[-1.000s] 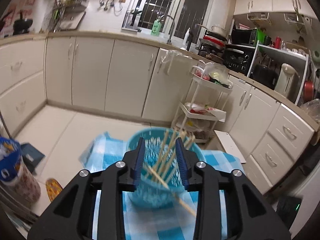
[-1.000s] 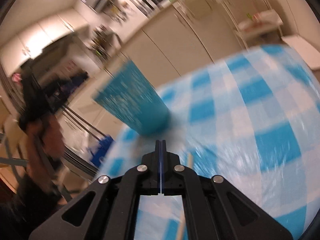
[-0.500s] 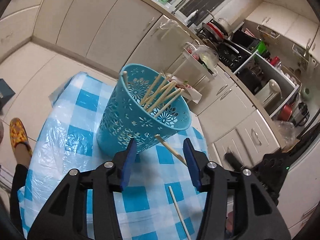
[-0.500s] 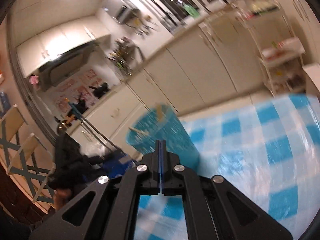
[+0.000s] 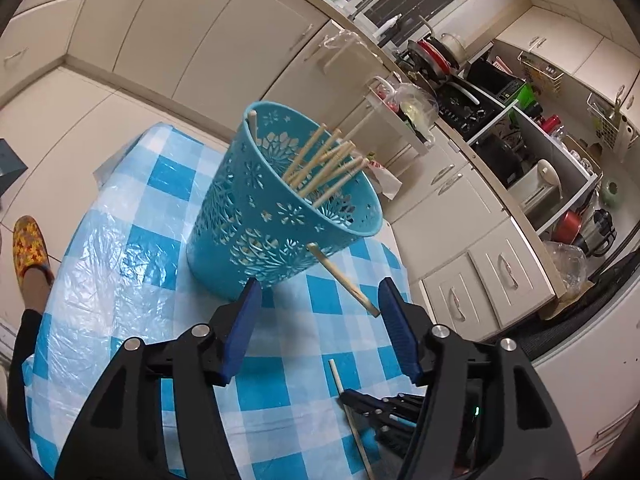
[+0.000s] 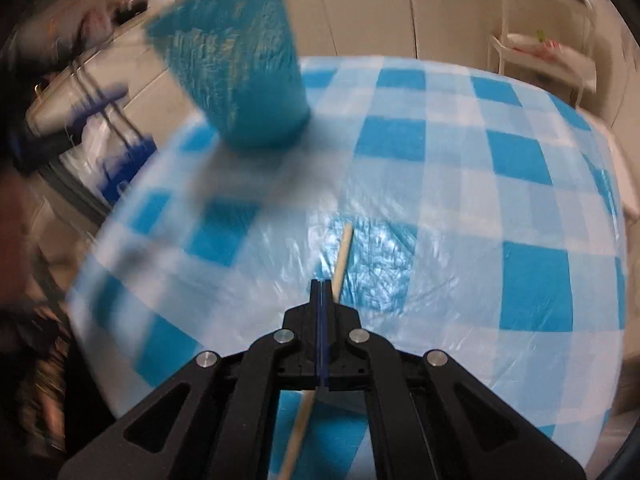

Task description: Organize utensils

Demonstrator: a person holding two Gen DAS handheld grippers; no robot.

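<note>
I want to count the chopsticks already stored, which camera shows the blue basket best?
The left wrist view: the blue basket is sharp, its open top showing the chopsticks inside. The right wrist view shows only a blurred side.

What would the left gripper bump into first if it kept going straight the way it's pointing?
Probably the loose chopstick sticking out below the blue basket's rim, right ahead of the left gripper between its open jaws. The basket wall comes next, though depth is hard to judge.
</note>
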